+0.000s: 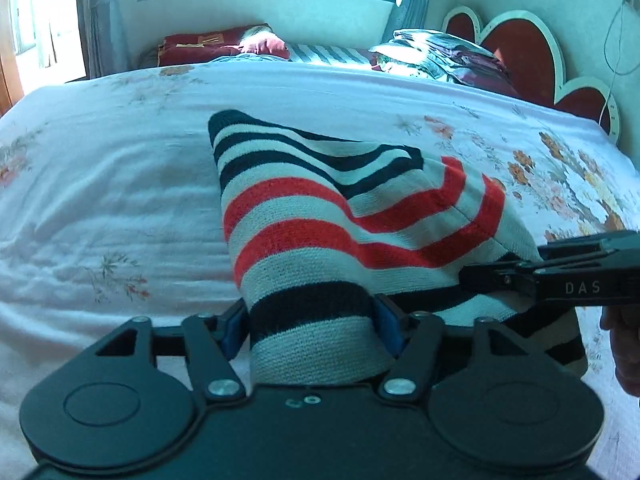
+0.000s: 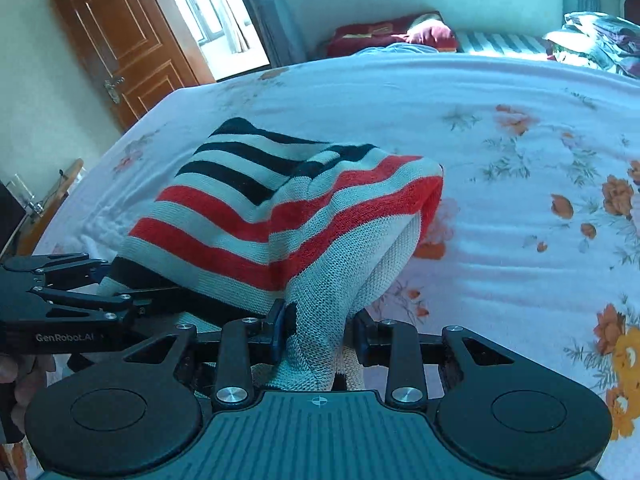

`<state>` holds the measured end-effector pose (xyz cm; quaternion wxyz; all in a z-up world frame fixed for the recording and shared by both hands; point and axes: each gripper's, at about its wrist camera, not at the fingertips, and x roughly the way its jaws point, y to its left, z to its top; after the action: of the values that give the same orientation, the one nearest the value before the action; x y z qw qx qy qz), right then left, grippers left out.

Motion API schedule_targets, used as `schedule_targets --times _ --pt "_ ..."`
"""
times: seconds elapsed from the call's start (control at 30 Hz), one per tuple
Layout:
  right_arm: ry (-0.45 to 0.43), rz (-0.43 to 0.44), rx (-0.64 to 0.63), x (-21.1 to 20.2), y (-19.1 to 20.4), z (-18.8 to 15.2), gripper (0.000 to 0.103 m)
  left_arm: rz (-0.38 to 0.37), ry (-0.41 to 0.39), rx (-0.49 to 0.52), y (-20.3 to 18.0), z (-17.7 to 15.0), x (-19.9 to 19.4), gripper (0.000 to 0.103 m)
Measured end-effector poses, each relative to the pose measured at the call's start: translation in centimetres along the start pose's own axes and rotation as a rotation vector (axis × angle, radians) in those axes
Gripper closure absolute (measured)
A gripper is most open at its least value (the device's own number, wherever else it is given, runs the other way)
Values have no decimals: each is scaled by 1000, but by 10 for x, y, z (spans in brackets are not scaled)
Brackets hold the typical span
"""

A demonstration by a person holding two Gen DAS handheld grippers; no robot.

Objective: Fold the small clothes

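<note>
Striped knit garment [image 1: 320, 216] raised over the flowered bed [image 1: 120, 184]. Right gripper [image 2: 316, 336]: jaws clamped on its bunched edge. Left gripper [image 1: 312, 320]: jaws apart, fabric between, apparently unpressed.

Bed [image 1: 120, 184] w/ floral sheet; striped knit [image 1: 320, 216] on it, pillows [image 1: 436, 54] behind.

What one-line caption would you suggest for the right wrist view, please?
Right gripper pinches a red, navy and white striped knit garment above a floral bedsheet.
</note>
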<state>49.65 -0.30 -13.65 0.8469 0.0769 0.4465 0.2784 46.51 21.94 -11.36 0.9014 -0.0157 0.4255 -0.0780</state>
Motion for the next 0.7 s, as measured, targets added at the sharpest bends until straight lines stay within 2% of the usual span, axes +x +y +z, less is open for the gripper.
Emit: schedule_targets --times 0.03,0.07,0.2,0.23,0.3,0.33,0.37,0.4,0.43,0.5,0.57,0.63,0.67,0.7 --pt "4 1 12 0 -2 -2 70 23 -14 -1 2 -1 0 15" --pt "7 4 23 0 -3 -1 70 38 -29 10 6 -4 -2 12" --pt "19 1 52 0 -6 -1 70 6 -81 -6 18 -9 -19 18" --pt "18 0 58 -2 -6 -2 70 -1 -101 -15 20 -8 -25 23" --pt "19 2 66 -3 -7 -1 70 -32 -139 -18 22 -5 -35 44" --pt "22 5 71 -4 -7 -2 66 -46 -145 -3 20 -2 -37 62" --pt "23 -1 76 -7 -7 0 64 -40 -143 19 18 2 -37 69" --pt "14 -26 81 -13 -7 2 54 -29 -144 41 13 6 -36 70" --pt "-31 -79 65 -24 -5 4 49 -32 -151 53 12 10 -36 71" --pt "-133 -147 -11 -45 1 12 49 -55 -156 61 13 18 -34 73" --pt "-173 -151 -52 -52 4 27 50 -65 -140 80 11 27 -26 74" --pt "-158 -136 -74 -44 4 46 69 -91 -109 105 8 35 -13 79" --pt "-146 -132 -83 -37 5 52 72 -100 -99 111 7 38 -7 79" --pt "-127 -127 -93 -27 6 58 81 -104 -85 118 5 40 -1 79"
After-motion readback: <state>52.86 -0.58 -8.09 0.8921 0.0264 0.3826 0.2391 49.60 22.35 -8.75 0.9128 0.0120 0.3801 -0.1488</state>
